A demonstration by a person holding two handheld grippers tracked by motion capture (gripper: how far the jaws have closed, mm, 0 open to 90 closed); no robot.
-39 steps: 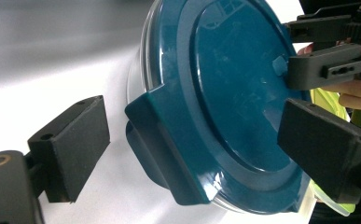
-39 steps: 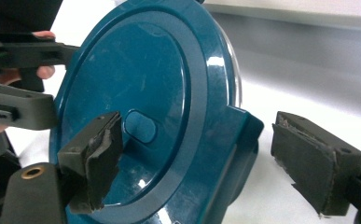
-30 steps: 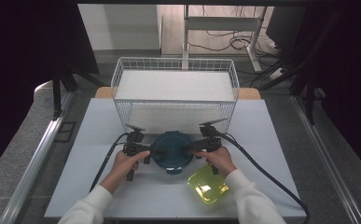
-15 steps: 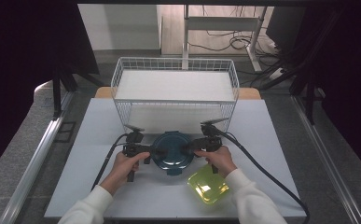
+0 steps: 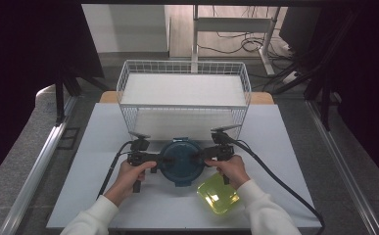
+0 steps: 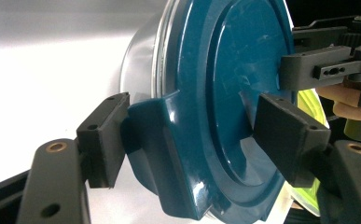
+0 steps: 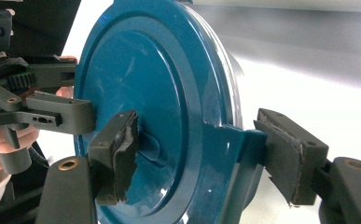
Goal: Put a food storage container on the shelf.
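A round steel container with a dark teal lid sits on the table between my hands. My left gripper comes at it from the left. In the left gripper view its jaws have just been closing and one pad touches the lid's side clasp, the other the lid's top. My right gripper mirrors this from the right. Its jaws have also just been closing, one pad against the opposite clasp and one on the lid's top.
A yellow-green translucent container lies on the white table just under my right wrist. A white wire basket stands behind the container. Black cables trail from both grippers toward the table's front corners.
Both pairs of jaws have drawn in a little on the lid's clasps. The hands and the container stay where they were.
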